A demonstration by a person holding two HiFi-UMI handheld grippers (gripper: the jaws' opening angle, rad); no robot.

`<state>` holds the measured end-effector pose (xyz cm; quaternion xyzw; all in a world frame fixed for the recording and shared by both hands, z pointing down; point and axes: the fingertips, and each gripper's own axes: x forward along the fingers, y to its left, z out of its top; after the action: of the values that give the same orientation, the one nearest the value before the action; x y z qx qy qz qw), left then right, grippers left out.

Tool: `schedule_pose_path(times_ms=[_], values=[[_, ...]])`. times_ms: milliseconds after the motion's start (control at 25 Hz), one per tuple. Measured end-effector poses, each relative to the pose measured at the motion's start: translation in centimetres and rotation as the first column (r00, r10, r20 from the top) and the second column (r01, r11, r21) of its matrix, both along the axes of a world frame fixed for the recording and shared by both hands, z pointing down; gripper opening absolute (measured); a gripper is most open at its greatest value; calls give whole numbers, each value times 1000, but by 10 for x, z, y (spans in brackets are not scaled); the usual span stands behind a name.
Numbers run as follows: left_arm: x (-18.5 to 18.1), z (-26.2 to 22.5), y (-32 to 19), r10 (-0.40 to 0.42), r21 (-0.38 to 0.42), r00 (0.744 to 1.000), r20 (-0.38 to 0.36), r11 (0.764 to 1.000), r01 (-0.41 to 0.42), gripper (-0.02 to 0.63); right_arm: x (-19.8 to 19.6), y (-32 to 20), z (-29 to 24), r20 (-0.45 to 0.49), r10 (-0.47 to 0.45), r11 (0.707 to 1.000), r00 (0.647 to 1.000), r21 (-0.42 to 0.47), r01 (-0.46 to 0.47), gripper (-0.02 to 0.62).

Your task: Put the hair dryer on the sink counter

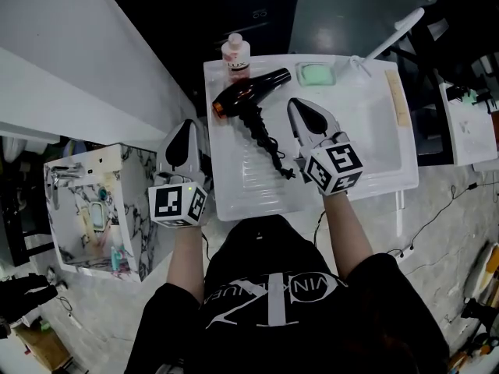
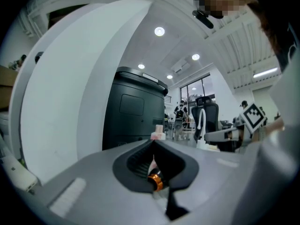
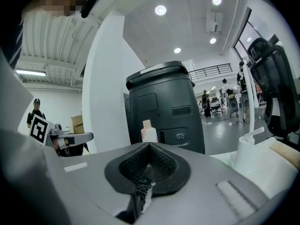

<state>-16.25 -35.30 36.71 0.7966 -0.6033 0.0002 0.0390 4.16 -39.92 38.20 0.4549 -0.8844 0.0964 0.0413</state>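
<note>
White sink basin holds the hair dryer on its side, while the left gripper outside the rim and the right gripper near the handle are both pinched closed, seemingly empty, so any lift may snag the coiled cord.

A lab or test hall is shown: a mock sink is set on a bare floor among cables, an office chair and ceiling lights.
</note>
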Motion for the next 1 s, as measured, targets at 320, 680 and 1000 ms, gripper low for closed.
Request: schedule_pose_path(times_ms=[320,680,1000], values=[[-7,-20,-4,-10,37,1000,11,999,10,0,7,-2,-23,34,16,999,999,39,-17,3],[-12,-40,-11,-21,79,1000,18,997,20,0,14,-6,-43,61,34,996,998,77,-39,3],[-14,-59,-19,-26,115,999,27,993,22,0,21,-10,-58,74,40,994,996,101,-47,3]])
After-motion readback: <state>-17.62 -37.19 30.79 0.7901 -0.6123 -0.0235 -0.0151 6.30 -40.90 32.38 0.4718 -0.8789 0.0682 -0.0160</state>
